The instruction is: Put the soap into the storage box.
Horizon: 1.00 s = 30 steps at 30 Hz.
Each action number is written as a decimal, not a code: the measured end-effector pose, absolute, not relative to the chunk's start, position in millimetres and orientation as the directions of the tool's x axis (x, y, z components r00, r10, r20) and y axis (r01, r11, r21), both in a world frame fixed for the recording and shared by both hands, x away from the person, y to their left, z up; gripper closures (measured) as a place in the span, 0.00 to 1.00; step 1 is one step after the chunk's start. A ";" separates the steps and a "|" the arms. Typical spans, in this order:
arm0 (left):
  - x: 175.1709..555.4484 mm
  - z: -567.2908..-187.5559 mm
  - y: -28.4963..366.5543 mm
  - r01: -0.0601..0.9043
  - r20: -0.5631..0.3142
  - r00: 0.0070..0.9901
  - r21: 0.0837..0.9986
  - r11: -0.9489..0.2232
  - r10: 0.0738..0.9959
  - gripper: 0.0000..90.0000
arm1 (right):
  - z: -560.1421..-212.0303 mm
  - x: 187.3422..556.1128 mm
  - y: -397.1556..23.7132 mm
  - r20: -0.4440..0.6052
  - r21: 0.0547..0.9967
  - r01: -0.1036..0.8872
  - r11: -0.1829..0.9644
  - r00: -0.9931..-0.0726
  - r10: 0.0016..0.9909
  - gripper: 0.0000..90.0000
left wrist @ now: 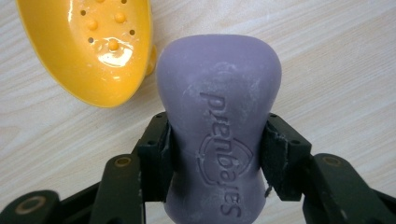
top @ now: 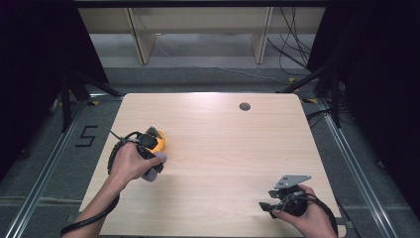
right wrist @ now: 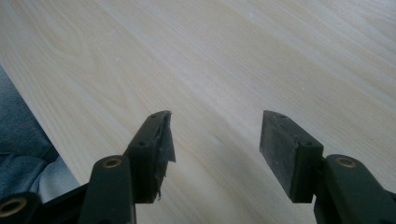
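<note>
Purple soap (left wrist: 219,135), a waisted bar with a stamped logo and a chalky bloom on its face, sat clamped at its narrow middle between the jaws of the left gripper (left wrist: 215,154), at the lower centre of the left gripper view. Just beside it at the upper left lay the yellow soap dish (left wrist: 88,51), glossy, studded and drilled with drain holes. My judgement was that the bar could slip or twist out, since soap is slick and the pads bit only the waist; it could also nudge the light dish along the bench (top: 223,144). At the lower right of the high view, the right gripper (top: 267,206) rested with jaws apart on nothing, well apart from the soap.
</note>
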<state>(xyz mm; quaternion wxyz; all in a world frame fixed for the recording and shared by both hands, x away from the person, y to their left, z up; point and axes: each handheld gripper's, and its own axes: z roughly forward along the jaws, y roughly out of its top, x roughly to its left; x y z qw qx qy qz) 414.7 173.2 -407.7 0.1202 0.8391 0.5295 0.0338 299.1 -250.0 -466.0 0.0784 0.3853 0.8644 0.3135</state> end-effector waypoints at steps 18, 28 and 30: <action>424.5 -400.4 176.3 0.903 -0.084 0.382 0.248 -0.352 0.920 0.54 | -466.3 299.4 -250.0 0.107 0.603 0.616 0.507 -0.692 0.714 0.49; 431.3 -397.7 180.6 0.899 -0.075 0.389 0.250 -0.360 0.918 0.54 | -466.1 299.4 -250.1 0.108 0.602 0.617 0.506 -0.691 0.715 0.49; 431.7 -397.3 180.6 0.906 -0.081 0.373 0.249 -0.344 0.924 0.54 | -466.1 299.4 -250.1 0.108 0.602 0.618 0.507 -0.691 0.715 0.49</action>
